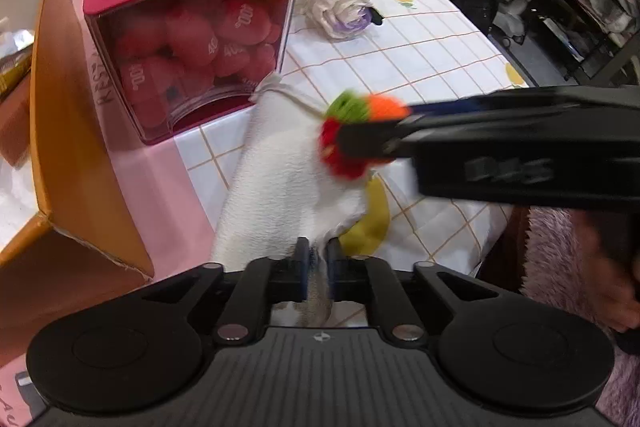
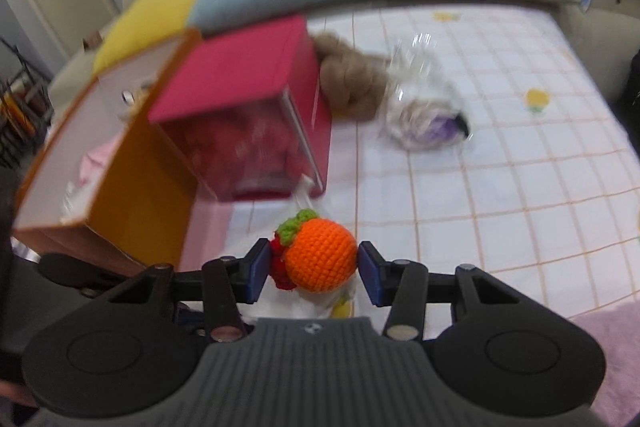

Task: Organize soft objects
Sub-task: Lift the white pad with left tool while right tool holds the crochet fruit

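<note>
At lower centre, the left claw (image 1: 318, 269) pinches a white cloth (image 1: 288, 183). The right claw (image 2: 316, 269) clamps a crocheted orange-and-red fruit (image 2: 320, 255) with green leaves above the checked bedspread (image 2: 500, 167). Beyond, a red-lidded box (image 1: 192, 27) and cardboard box (image 1: 80, 147) stand upper left.
</note>
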{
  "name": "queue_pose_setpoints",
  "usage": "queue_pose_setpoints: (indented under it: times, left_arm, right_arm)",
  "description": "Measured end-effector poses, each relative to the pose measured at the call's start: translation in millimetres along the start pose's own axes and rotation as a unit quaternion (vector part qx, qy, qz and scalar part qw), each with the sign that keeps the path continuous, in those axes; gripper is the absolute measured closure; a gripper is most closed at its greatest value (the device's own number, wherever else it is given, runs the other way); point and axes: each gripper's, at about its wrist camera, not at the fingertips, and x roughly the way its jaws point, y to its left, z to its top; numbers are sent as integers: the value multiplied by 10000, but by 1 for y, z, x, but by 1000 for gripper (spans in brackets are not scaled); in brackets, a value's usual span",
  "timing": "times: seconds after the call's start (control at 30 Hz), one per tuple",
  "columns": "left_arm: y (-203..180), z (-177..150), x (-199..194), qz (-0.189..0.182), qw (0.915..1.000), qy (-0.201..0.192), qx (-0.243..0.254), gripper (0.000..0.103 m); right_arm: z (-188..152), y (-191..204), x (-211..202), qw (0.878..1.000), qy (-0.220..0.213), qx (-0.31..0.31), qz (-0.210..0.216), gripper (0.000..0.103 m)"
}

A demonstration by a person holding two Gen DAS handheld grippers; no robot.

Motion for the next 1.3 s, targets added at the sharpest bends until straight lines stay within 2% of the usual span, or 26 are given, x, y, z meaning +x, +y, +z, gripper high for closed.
queue_pose_setpoints:
  times: [0.03, 0.1, 0.13, 0.2, 0.27, 0.33, 0.47, 0.57, 0.7, 0.83, 0.97, 1.17, 1.23, 1.3]
  left_arm:
    - [-1, 0, -2, -8, 10000, -34, 73, 87]
    - [-4, -2, -9, 79, 9993, -123, 339, 68]
    - [-6, -3, -13, 154, 9985, -183, 486, 62]
    - [-12, -4, -21, 494, 9948, -393, 796, 42]
    - [-17, -4, -25, 919, 9883, -599, 1057, 36]
    - [-20, -2, -24, 905, 9871, -576, 1187, 31]
    - [-32, 2, -12, 1356, 9747, -588, 1677, 23]
    - [-29, 12, -3, 1423, 9752, -404, 1644, 13]
    - [-24, 26, 17, 1442, 9769, -53, 1577, 12]
    - [-9, 37, 34, 1330, 9849, 222, 1086, 10]
    - [8, 42, 38, 964, 9929, 391, 570, 4]
    - [6, 42, 36, 403, 9963, 503, 569, 4]
    - [2, 40, 34, 267, 9970, 458, 573, 8]
    - [-2, 37, 32, 250, 9967, 420, 650, 19]
  right_arm:
    - [0, 1, 5, 9999, 93, -38, -27, 56]
    - [-2, 4, 14, 9995, 275, -120, -103, 57]
    - [-2, 4, 17, 9992, 335, -152, -122, 57]
    - [-3, 4, 17, 9991, 369, -163, -126, 57]
    - [-4, 1, 19, 9992, 380, -83, -100, 57]
    - [-4, -3, 19, 9992, 386, 43, -46, 57]
    - [-5, -6, 16, 9991, 346, 227, -134, 57]
    - [-4, -12, 14, 9984, 347, 404, -185, 57]
    - [-4, -15, 13, 9980, 343, 505, -162, 57]
    - [-5, -20, 12, 9969, 338, 701, -148, 57]
    - [-6, -24, 11, 9957, 340, 860, -81, 57]
    - [-6, -26, 13, 9950, 358, 931, -30, 57]
    - [-6, -27, 14, 9946, 357, 978, -6, 57]
    - [-6, -29, 14, 9942, 357, 1016, 15, 57]
